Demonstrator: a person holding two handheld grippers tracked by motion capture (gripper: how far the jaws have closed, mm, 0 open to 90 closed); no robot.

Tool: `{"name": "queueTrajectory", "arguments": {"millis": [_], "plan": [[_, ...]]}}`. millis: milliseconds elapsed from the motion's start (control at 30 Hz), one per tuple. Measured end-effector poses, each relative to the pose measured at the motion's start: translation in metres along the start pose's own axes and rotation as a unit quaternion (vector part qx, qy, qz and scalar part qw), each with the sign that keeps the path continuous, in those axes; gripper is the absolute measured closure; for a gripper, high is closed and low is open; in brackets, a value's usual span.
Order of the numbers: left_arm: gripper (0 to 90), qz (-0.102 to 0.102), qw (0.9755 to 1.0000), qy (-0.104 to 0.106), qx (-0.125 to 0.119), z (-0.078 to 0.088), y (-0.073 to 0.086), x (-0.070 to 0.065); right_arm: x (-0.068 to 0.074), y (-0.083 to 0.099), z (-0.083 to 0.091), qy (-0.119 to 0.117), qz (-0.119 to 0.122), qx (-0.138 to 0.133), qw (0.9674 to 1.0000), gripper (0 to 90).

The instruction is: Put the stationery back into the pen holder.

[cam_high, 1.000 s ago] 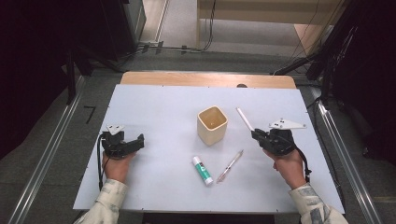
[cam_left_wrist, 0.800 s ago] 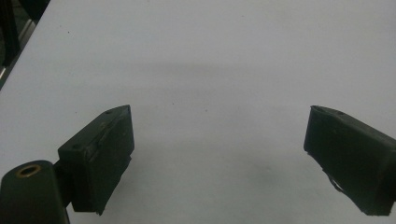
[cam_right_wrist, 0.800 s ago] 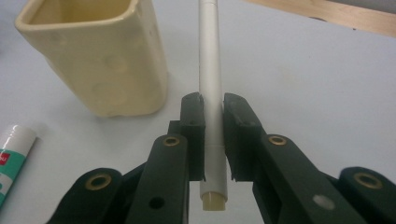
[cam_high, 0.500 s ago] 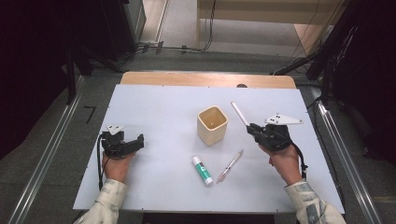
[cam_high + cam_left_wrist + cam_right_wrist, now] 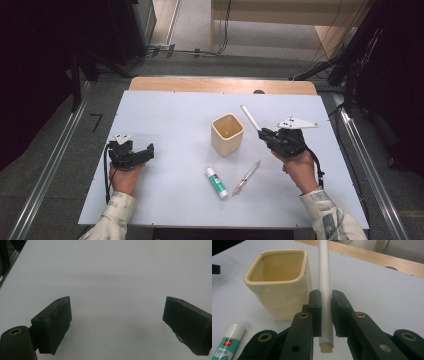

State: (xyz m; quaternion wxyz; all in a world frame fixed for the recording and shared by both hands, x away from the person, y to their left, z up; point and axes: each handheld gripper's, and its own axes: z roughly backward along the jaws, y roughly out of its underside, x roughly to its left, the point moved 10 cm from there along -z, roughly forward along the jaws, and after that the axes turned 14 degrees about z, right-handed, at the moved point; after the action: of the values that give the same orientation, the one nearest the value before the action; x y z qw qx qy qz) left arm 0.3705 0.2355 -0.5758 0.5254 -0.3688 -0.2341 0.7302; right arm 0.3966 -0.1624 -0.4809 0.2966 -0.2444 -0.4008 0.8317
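My right gripper (image 5: 266,136) (image 5: 326,302) is shut on a white pen (image 5: 249,117) (image 5: 324,285), which sticks up and away past the jaws. It hangs just right of a cream square cup (image 5: 227,133) (image 5: 279,282) standing upright and empty at the table's middle. A glue stick (image 5: 216,182) (image 5: 229,341) with a green label and a clear pen (image 5: 246,178) lie in front of the cup. Far to the left, my left gripper (image 5: 146,153) (image 5: 116,322) rests low over the bare white table (image 5: 112,272), open with nothing between its jaws.
The white tabletop (image 5: 165,120) has a wooden strip (image 5: 220,85) along its far edge. Dark equipment and cables stand beyond the table, and metal rails (image 5: 45,175) run along both sides on the floor.
My right gripper has carried the white pen left and upward, closer to the cup. The left gripper has stayed where it was.
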Motion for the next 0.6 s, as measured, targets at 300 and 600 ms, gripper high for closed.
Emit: {"name": "queueTrajectory", "arguments": {"millis": [300,600], "plan": [[9.4,0.001,1.0000,0.000,-0.001,0.000,0.000,0.001,0.007,-0.018,-0.006,-0.007,0.009,-0.011,0.9999,77.1],[9.4,0.002,1.0000,0.000,-0.002,0.001,-0.001,0.001,0.014,-0.029,-0.013,-0.015,0.020,-0.009,0.9996,77.1]]}}
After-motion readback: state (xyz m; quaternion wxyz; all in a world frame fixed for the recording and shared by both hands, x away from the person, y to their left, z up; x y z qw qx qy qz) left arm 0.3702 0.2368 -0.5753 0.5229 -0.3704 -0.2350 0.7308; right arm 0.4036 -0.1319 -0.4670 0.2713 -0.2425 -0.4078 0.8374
